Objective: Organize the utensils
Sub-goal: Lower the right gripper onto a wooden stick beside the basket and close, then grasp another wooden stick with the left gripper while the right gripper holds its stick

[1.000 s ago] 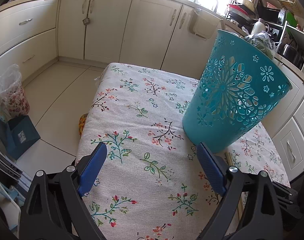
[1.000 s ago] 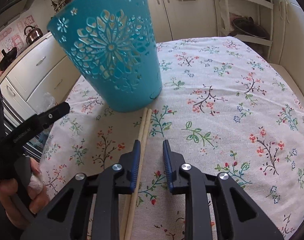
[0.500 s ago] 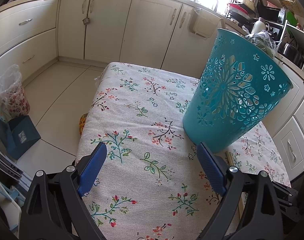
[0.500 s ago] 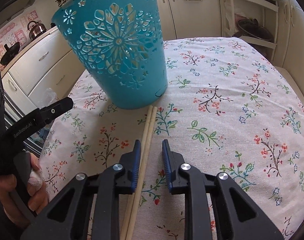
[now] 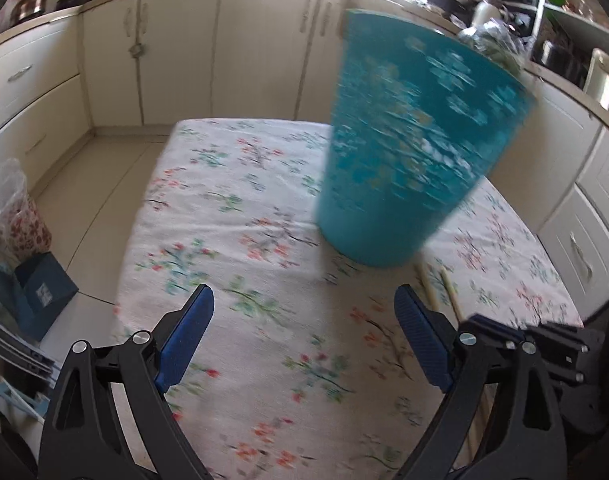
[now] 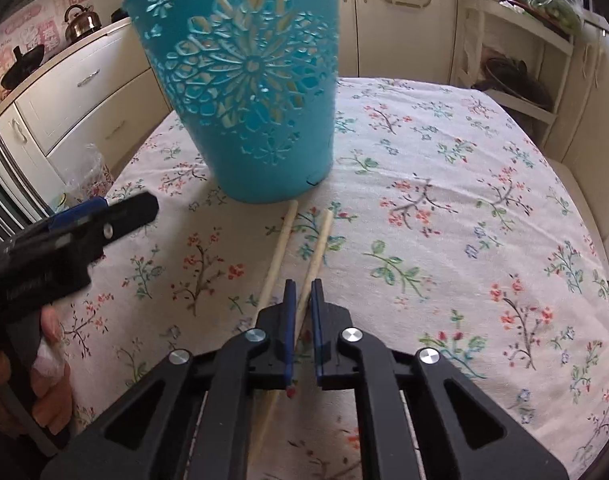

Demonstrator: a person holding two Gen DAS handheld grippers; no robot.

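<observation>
Chopsticks are laid on the flowered counter (image 6: 484, 168) just in front of a teal basket (image 6: 244, 92): the right chopstick (image 6: 319, 242) is pinched between the jaws of the right gripper (image 6: 301, 304), which have just been closing, while the left chopstick (image 6: 278, 254) lies beside it, angled apart and outside the jaws. The left gripper (image 5: 304, 332) is held by a hand (image 6: 44, 384) with its jaws spread wide and nothing between them. Its view is blurred, so the basket's pattern can hardly be made out there.

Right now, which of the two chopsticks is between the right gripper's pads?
The right-hand chopstick: the right gripper has just closed on it. The other chopstick lies free, left of the pads.
</observation>
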